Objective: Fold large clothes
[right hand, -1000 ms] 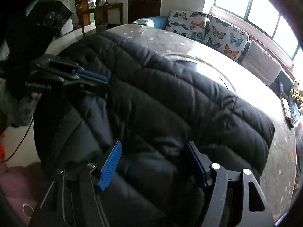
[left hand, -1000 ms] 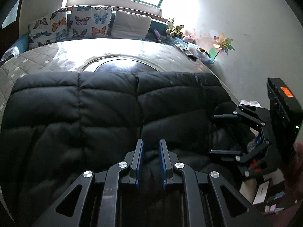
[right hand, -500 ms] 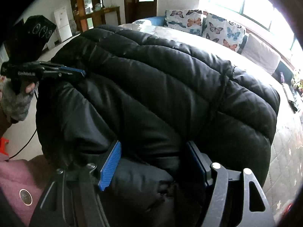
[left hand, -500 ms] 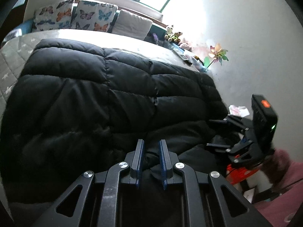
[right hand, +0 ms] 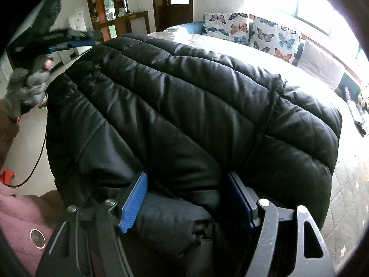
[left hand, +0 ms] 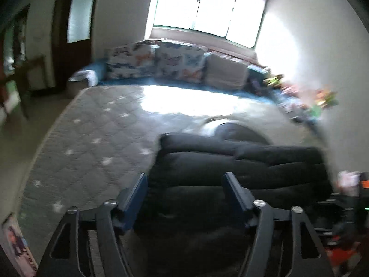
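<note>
Released from the left gripper (left hand: 184, 194), the black puffer coat (right hand: 196, 115) no longer sits pinched between that claw's blue pads: a second earlier the pads stood nearly together on a tuck of fabric, and now the jaws are opening, wide apart, with nothing pressed between them. Left wrist view, blurred by motion, has swung off the coat to take in the bare quilted mattress (left hand: 92, 138) on the left and the window beyond; the coat lies ahead and below as a low dark bundle (left hand: 242, 166). Right wrist view shows the left gripper (right hand: 69, 38) lifted clear above the coat's far left edge, carried by a grey-gloved hand (right hand: 27, 85). Right gripper (right hand: 186, 198) stands wide, its pads flanking a thick roll of the coat at the near edge of the mattress; whether the pads press on it or merely straddle it cannot be told with certainty, though fabric fills the gap and touches the left pad. Coat sits doubled over at the mattress's near edge, quilted panels uppermost, well short of the butterfly cushions (right hand: 253, 32) at the far edge. Judged from this, one fold has been laid down and let go; the bundle is still bulky, so a further fold or flattening seems due
</note>
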`<move>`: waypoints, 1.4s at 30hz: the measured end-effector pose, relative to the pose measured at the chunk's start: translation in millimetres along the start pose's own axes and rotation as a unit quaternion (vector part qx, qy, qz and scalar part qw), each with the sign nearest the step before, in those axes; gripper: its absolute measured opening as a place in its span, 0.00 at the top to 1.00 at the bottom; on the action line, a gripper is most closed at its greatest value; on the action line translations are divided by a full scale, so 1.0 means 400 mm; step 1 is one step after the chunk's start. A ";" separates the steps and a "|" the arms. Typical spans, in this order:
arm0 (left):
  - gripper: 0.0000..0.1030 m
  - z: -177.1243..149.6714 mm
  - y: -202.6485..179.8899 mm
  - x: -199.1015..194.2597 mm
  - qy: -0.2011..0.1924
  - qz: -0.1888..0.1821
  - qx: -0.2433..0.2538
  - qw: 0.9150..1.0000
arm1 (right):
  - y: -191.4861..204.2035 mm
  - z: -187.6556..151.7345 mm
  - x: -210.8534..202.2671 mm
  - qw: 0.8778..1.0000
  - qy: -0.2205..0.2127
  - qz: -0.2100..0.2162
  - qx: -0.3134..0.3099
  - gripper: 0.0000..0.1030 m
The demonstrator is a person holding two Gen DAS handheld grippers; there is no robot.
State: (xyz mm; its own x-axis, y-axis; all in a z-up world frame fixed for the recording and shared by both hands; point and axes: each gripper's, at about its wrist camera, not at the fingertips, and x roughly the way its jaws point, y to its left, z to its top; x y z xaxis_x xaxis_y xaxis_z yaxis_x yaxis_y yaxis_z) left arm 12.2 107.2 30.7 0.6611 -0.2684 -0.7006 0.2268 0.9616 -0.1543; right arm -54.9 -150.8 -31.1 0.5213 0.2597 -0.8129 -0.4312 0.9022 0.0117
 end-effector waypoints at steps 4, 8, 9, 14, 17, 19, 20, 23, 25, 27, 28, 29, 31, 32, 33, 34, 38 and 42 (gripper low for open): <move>0.08 -0.026 0.070 0.076 0.037 -0.013 -0.038 0.999 | -0.005 -0.003 -0.002 1.000 -0.002 0.003 0.002 0.24; 0.00 -0.056 0.137 0.127 0.054 -0.057 -0.098 0.992 | -0.013 -0.007 -0.010 1.000 -0.002 0.007 0.002 0.24; 0.00 -0.064 0.147 0.139 0.056 -0.060 -0.098 0.992 | -0.017 -0.006 -0.013 1.000 -0.004 0.011 0.005 0.24; 0.00 -0.088 0.177 0.184 0.056 -0.072 -0.103 0.991 | -0.043 0.002 -0.034 0.999 -0.013 0.026 0.013 0.24; 0.00 -0.105 0.201 0.213 0.063 -0.089 -0.121 0.987 | -0.057 0.009 -0.057 0.999 -0.017 0.035 0.025 0.24; 0.00 -0.107 0.211 0.223 0.061 -0.091 -0.119 0.987 | -0.072 0.012 -0.084 0.998 -0.023 0.035 0.041 0.24; 0.00 -0.108 0.215 0.230 0.062 -0.093 -0.120 0.986 | -0.081 0.013 -0.102 0.998 -0.030 0.032 0.049 0.24; 0.00 -0.118 0.225 0.237 0.064 -0.099 -0.126 0.985 | -0.115 0.016 -0.150 0.996 -0.053 0.005 0.071 0.24; 0.00 -0.117 0.228 0.245 0.064 -0.100 -0.126 0.985 | -0.155 0.022 -0.171 0.993 -0.065 -0.006 0.097 0.24; 0.00 -0.116 0.217 0.236 0.064 -0.099 -0.127 0.985 | -0.204 0.021 -0.173 0.990 -0.069 -0.017 0.125 0.24; 0.00 -0.117 0.218 0.237 0.064 -0.099 -0.126 0.985 | -0.228 0.021 -0.168 0.988 -0.069 -0.019 0.138 0.24; 0.00 -0.117 0.218 0.238 0.064 -0.099 -0.127 0.985 | -0.247 0.022 -0.158 0.986 -0.068 -0.018 0.149 0.24; 0.00 -0.116 0.217 0.238 0.063 -0.098 -0.126 0.985 | -0.276 0.021 -0.135 0.984 -0.064 -0.012 0.165 0.24; 0.00 -0.114 0.216 0.241 0.063 -0.097 -0.125 0.985 | -0.285 0.025 -0.120 0.984 -0.061 -0.013 0.167 0.24; 0.00 -0.111 0.212 0.243 0.063 -0.096 -0.125 0.986 | -0.298 0.026 -0.099 0.985 -0.054 -0.025 0.164 0.24; 0.00 -0.105 0.207 0.244 0.063 -0.096 -0.124 0.986 | -0.304 0.025 -0.086 0.985 -0.049 -0.033 0.161 0.22; 0.00 -0.107 0.184 0.223 0.061 -0.093 -0.122 0.986 | -0.351 0.003 -0.056 0.984 -0.046 -0.018 0.170 0.06; 0.00 -0.105 0.177 0.222 0.060 -0.095 -0.121 0.986 | -0.388 -0.023 -0.040 0.981 -0.052 0.011 0.186 0.00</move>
State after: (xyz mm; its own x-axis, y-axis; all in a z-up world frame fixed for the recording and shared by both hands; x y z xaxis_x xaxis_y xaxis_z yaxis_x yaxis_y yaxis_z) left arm 57.1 154.0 -71.8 0.5297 -0.4512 -0.7183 0.1517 0.8835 -0.4431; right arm -3.0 -297.9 -25.4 0.5953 0.2972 -0.7465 -0.1545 0.9541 0.2566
